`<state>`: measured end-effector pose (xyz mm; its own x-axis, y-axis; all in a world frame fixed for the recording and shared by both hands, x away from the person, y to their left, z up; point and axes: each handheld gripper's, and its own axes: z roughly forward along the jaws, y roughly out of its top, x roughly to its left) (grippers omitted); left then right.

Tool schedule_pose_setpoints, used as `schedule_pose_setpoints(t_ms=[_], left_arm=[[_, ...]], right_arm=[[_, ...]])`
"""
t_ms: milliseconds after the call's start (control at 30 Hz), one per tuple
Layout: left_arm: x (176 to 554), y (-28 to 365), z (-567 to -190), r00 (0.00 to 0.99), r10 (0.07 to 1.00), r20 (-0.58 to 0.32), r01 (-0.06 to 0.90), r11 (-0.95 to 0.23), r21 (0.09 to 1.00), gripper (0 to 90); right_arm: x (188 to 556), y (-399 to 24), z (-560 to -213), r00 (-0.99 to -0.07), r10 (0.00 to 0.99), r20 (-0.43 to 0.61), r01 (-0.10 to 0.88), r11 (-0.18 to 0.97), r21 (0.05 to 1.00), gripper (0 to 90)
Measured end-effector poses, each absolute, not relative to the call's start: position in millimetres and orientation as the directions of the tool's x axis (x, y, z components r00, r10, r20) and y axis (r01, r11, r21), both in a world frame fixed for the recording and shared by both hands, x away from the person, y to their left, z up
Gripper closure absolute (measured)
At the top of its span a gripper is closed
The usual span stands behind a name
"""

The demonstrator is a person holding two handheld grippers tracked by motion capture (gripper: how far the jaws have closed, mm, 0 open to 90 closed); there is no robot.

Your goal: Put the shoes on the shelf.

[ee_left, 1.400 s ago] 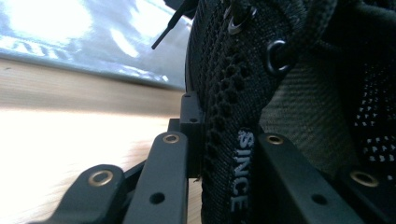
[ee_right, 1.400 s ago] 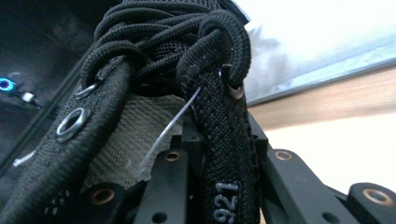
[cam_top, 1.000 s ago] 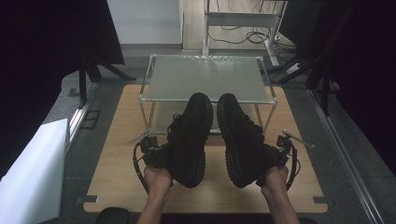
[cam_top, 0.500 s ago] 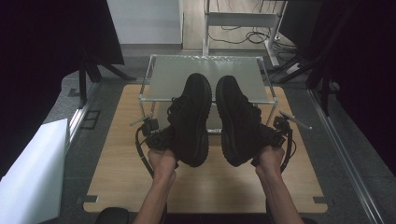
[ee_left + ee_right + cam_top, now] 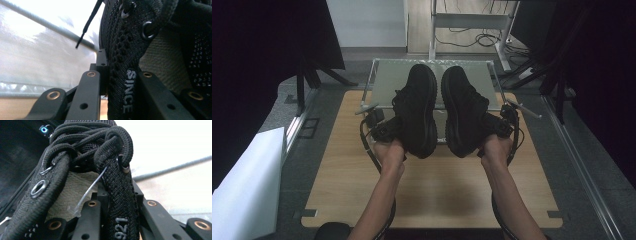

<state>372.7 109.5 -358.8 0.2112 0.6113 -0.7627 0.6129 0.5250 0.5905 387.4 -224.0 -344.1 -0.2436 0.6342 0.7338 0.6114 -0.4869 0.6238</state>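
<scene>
Two black lace-up shoes are held up side by side with their soles toward the high view. My left gripper [image 5: 393,128] is shut on the left shoe [image 5: 419,112]. In the left gripper view its jaws [image 5: 122,75] pinch the mesh eyelet strip printed "SINCE" [image 5: 126,92]. My right gripper [image 5: 490,125] is shut on the right shoe [image 5: 462,112]. In the right gripper view its jaws [image 5: 121,205] clamp the eyelet strip marked "921" [image 5: 121,230], with a clear plastic tag tie beside it. The toes of both shoes hang over the near edge of a glass-topped rack [image 5: 384,82].
The rack stands at the far end of a wooden table [image 5: 437,195]. A white panel [image 5: 242,180] leans at the left. Dark stands and floor rails flank the table, and cables lie on the floor behind the rack.
Both hands have lifted and carried the shoes away from the person, so the toes now overlap the rack's top. The grips are unchanged.
</scene>
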Motion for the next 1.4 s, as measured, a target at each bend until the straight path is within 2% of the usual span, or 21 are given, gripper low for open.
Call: schedule_pose_setpoints(t_ms=[300, 500, 867, 1033, 1167, 1300, 1333, 1367, 1400], left_arm=[[400, 107, -345, 0.165, 0.657, -0.736, 0.614, 0.515, 0.598, 78.2], [420, 105, -337, 0.127, 0.699, -0.704, 0.616, 0.501, 0.608, 77.8], [438, 99, -322, 0.078, 0.781, -0.620, 0.613, 0.453, 0.648, 76.4], [444, 96, -319, 0.065, 0.780, -0.623, 0.631, 0.452, 0.631, 74.4], [444, 93, -318, 0.075, 0.780, -0.622, 0.626, 0.449, 0.638, 67.5], [446, 97, -323, 0.104, 0.721, -0.686, 0.630, 0.486, 0.606, 56.5], [446, 97, -323, 0.104, 0.721, -0.686, 0.630, 0.486, 0.606, 53.5], [447, 96, -323, 0.122, 0.719, -0.684, 0.634, 0.474, 0.611, 50.1], [447, 96, -323, 0.122, 0.719, -0.684, 0.634, 0.474, 0.611, 47.1]], right_arm=[[418, -217, -333, -0.205, 0.655, 0.728, 0.605, -0.499, 0.620, 77.6], [438, -211, -326, -0.178, 0.709, 0.682, 0.592, -0.477, 0.649, 77.4], [457, -209, -320, -0.140, 0.782, 0.608, 0.578, -0.434, 0.691, 76.6], [462, -204, -318, -0.134, 0.801, 0.583, 0.580, -0.414, 0.702, 75.6], [463, -196, -314, -0.133, 0.821, 0.555, 0.569, -0.395, 0.721, 71.4], [467, -198, -314, -0.150, 0.786, 0.599, 0.573, -0.425, 0.701, 56.9], [467, -198, -314, -0.150, 0.786, 0.599, 0.573, -0.425, 0.701, 56.9], [468, -199, -315, -0.162, 0.775, 0.611, 0.575, -0.430, 0.696, 49.4], [469, -199, -316, -0.173, 0.768, 0.617, 0.576, -0.430, 0.696, 47.1]])
